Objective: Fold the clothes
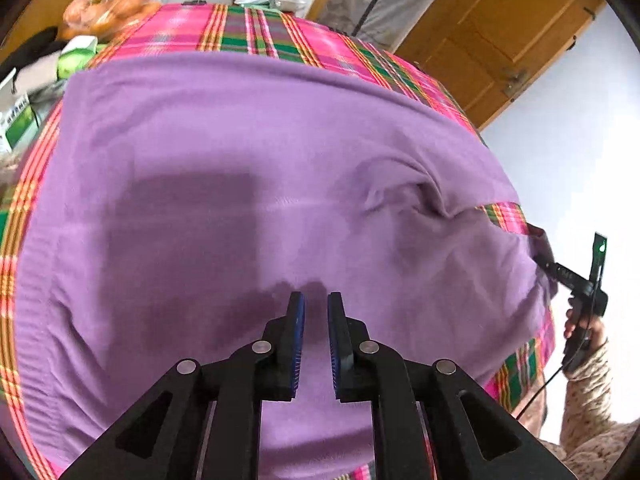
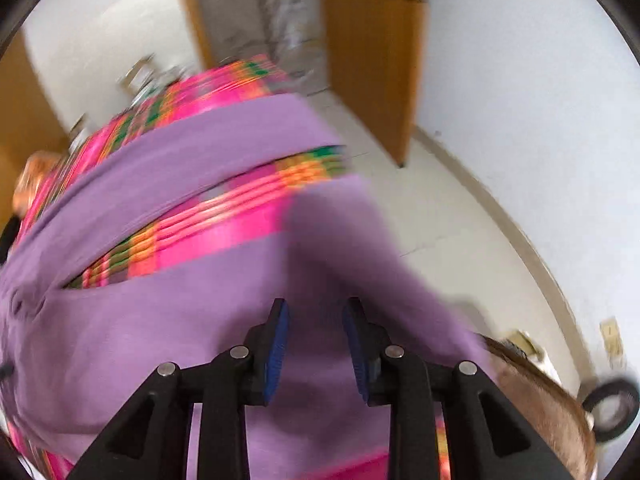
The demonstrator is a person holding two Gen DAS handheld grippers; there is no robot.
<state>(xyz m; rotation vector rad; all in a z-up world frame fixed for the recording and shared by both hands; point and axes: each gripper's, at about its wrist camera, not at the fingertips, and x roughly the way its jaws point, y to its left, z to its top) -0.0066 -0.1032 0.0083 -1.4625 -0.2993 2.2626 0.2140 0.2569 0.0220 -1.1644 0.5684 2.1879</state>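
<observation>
The plaid tablecloth (image 1: 256, 32) covered the whole work surface; in the left wrist view its pink-and-green checks showed along the top of the frame and down both side edges. I read it as the backing for the fold, since the garment lay directly on it.

The purple garment (image 1: 240, 152) filled the centre of that view, spread mostly flat, with one knot of wrinkles right of centre where a body edge met a sleeve. In the right wrist view, which was motion-blurred, a long purple sleeve (image 2: 192, 148) ran as a band across the upper left, apart from the body, with plaid showing in the gap between them. One layer was visible over most of the body; whether any part was already turned under I could not tell.

The left gripper (image 1: 316, 312) sat low at centre frame, its blue pads parted by a narrow gap with nothing between them, above the cloth and casting a shadow on it — placed, in my judgement, to press or steady the body.

The right gripper (image 2: 314, 320) stood spread wider, also empty, at a purple flap in the lower centre. From the left wrist view its tip met the garment's right-hand edge — a position suited to taking that edge, though the blur left contact unsettled.
</observation>
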